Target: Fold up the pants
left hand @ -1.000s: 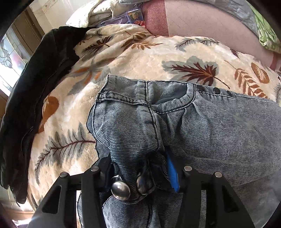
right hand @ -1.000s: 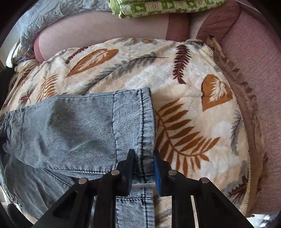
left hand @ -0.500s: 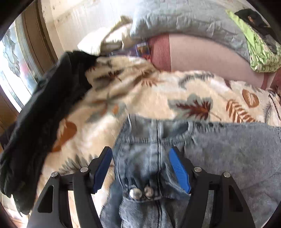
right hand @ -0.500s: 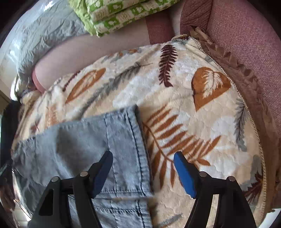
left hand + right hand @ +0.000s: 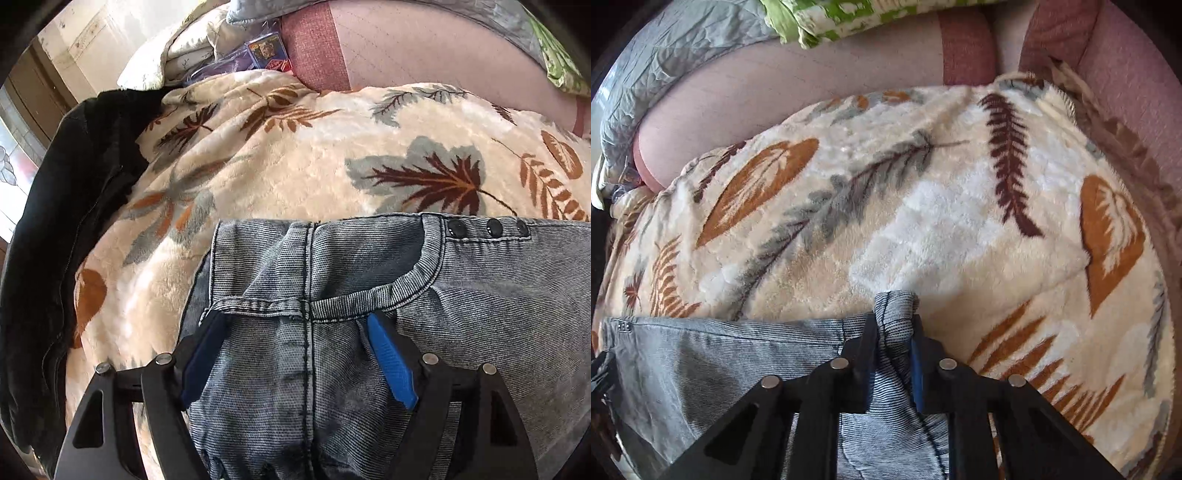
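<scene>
On the leaf-print blanket point(image 5: 295, 155) covering the sofa seat, the grey-blue denim pants point(image 5: 461, 295) lie spread flat, waistband end toward your left side and leg end toward your right. Your left gripper point(image 5: 299, 350) sits over the waistband region with its jaws spread wide; the blue pads point(image 5: 388, 365) stand on either side of the centre seam, resting on or just above the cloth, with a broad span of denim between them and nothing pinched. Three dark snaps point(image 5: 487, 228) show along the far edge of the pants, right of that gripper. Your right gripper point(image 5: 894, 332) is closed on a bunched fold of the pants point(image 5: 701, 354) at the leg end; a knob of denim pokes out past the fingertips. A black jacket point(image 5: 62, 229) lies along the left edge of the blanket. A grey quilt point(image 5: 665, 55) and a green-patterned cloth point(image 5: 849, 18) rest on the sofa back point(image 5: 812, 74) beyond.
</scene>
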Demonstrator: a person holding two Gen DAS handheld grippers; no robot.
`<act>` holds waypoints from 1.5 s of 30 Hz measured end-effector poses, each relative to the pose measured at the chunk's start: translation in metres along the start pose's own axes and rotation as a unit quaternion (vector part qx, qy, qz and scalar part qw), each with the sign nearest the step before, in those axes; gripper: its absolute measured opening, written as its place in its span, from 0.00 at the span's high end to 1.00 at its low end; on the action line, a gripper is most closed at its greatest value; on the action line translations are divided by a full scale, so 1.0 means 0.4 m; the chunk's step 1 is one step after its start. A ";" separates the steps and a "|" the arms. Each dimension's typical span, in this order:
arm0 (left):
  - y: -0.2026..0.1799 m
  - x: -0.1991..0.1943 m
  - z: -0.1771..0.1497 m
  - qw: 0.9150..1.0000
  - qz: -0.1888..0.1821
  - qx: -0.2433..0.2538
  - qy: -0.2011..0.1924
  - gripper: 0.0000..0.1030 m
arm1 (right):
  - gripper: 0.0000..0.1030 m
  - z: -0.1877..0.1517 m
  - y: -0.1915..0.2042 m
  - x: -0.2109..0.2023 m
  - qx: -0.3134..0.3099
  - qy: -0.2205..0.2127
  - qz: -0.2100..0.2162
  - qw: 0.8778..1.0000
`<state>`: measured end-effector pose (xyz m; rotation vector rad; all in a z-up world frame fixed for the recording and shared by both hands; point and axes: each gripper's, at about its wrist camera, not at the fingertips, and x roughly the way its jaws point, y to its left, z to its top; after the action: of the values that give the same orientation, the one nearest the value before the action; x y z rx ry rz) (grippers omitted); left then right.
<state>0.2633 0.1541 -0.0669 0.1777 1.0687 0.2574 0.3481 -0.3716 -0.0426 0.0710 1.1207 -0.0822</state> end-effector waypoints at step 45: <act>0.109 -0.345 -0.419 0.998 -0.010 0.055 0.013 0.20 | 0.55 -0.674 -0.101 -0.344 -0.082 0.091 -0.033 0.992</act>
<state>0.0473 0.1587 -0.0185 0.2627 1.1115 0.1845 0.0430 -0.3813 -0.0359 -0.1075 1.3074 -0.0418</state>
